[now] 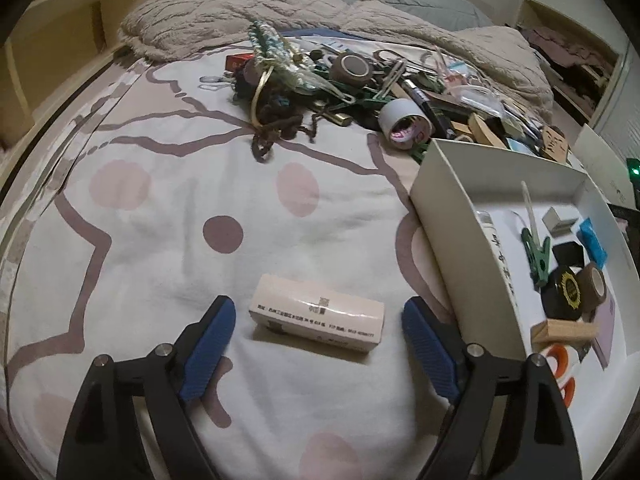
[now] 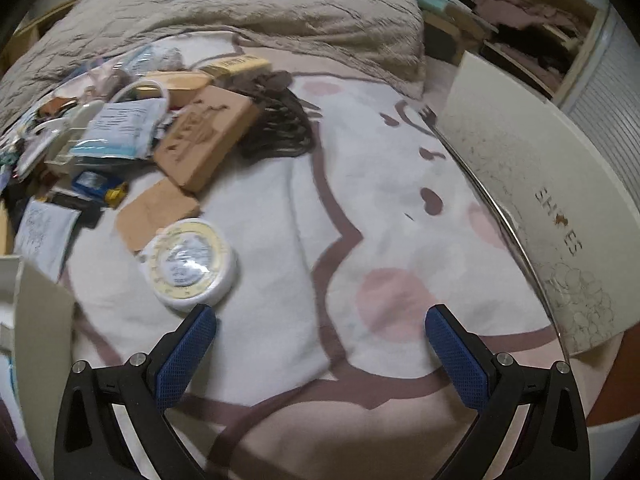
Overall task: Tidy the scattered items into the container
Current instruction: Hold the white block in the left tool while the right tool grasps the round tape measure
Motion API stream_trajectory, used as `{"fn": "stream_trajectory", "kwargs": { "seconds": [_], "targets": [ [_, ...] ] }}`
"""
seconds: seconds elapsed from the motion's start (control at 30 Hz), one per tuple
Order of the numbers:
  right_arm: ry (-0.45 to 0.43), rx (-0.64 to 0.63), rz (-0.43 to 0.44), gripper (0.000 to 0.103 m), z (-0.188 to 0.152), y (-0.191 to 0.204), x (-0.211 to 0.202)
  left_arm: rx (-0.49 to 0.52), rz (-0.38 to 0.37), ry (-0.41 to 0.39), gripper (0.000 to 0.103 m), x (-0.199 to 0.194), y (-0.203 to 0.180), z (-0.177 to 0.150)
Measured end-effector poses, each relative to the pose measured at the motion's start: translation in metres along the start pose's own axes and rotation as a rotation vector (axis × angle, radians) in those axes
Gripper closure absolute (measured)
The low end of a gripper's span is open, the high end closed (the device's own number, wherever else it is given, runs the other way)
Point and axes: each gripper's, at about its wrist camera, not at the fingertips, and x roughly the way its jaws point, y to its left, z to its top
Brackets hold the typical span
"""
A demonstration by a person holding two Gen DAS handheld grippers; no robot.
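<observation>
A small pale carton with printed text (image 1: 318, 312) lies on the patterned bed sheet between the blue pads of my left gripper (image 1: 318, 316). The pads stand wide apart and do not touch it. To its right sits the white cardboard box (image 1: 448, 200), holding a green clip, tape rolls, a wooden block and other small things. A heap of scattered items (image 1: 360, 80) lies further back. In the right wrist view my right gripper (image 2: 320, 328) is open over bare sheet. A round white tin (image 2: 192, 266) rests just beyond its left finger. A brown cardboard box (image 2: 206, 136) lies further off.
A crumpled beige blanket (image 1: 224, 12) borders the far side of the bed. The white box lid marked SHOES (image 2: 540, 208) leans at the right of the right wrist view. Wooden shelving (image 1: 60, 40) stands at the left, more shelves (image 2: 532, 40) at the far right.
</observation>
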Motion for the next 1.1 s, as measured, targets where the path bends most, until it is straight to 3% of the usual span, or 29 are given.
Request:
{"fn": "stream_trajectory", "kwargs": {
  "seconds": [0.27, 0.67, 0.83, 1.1],
  "targets": [
    [-0.012, -0.107, 0.057, 0.0, 0.01, 0.037, -0.003, -0.014, 0.024, -0.007, 0.017, 0.0, 0.0, 0.001],
    [0.056, -0.026, 0.106, 0.0, 0.026, 0.041, 0.03, -0.015, 0.032, 0.003, 0.015, 0.001, 0.001, 0.003],
    [0.027, 0.027, 0.129, 0.0, 0.02, 0.033, 0.031, -0.015, 0.035, 0.009, 0.014, 0.003, 0.0, 0.003],
    [-0.037, 0.038, 0.083, 0.0, 0.013, 0.034, 0.027, -0.014, 0.042, -0.004, 0.015, 0.002, 0.0, 0.001]
  ]
}}
